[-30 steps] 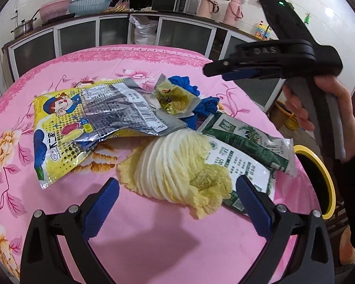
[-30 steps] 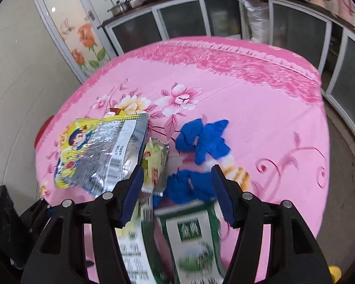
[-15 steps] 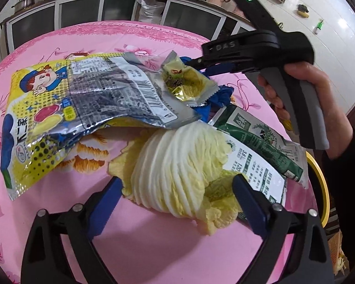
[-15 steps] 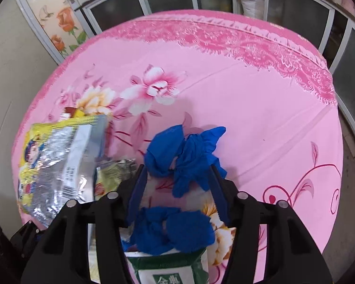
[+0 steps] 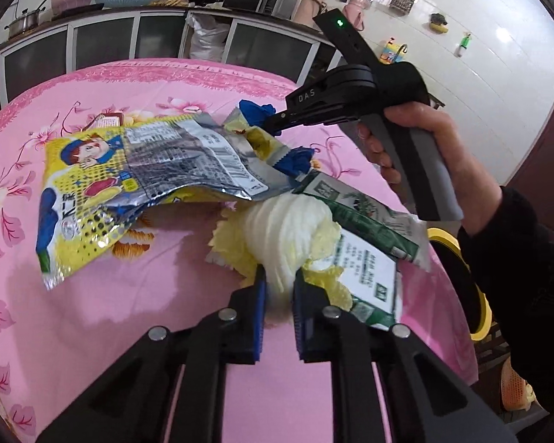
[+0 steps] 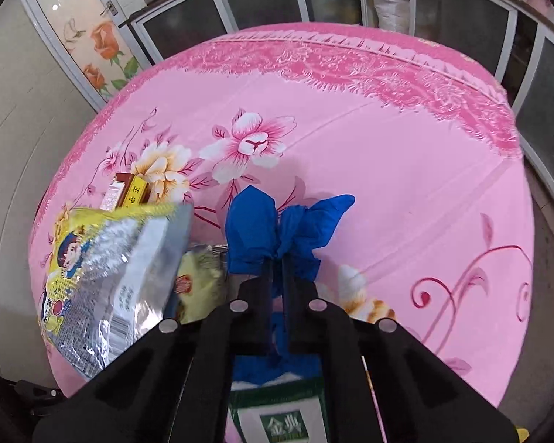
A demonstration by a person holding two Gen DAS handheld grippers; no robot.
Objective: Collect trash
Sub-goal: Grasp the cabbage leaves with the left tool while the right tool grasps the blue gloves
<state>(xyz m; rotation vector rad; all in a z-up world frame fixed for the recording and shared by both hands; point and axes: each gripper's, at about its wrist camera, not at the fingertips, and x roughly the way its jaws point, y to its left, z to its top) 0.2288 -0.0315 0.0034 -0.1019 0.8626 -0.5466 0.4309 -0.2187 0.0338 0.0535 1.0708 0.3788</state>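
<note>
I have both grips made: my left gripper (image 5: 279,277) pinches the cabbage scrap (image 5: 288,236), my right gripper (image 6: 276,262) pinches blue plastic (image 6: 277,225). Next, I judge, lift toward the yellow-rimmed bin (image 5: 478,295).

On the round table (image 6: 406,155), a heap of trash lies near the front edge. The cabbage piece (image 5: 295,232) sits at the front, pinched between the jaws of the left gripper (image 5: 279,288). To its left, the large snack bag (image 5: 129,181) spreads out flat, its far corner overlapping a small wrapper (image 5: 256,140). Right of the cabbage, two seed packets (image 5: 369,243) lie side by side, partly under it. Behind the small wrapper lies the crumpled glove (image 6: 284,229), clamped in the right gripper (image 6: 277,262). A small box (image 6: 127,192) rests behind the snack bag. A bin's rim (image 5: 476,288) shows below the table's right edge.
</note>
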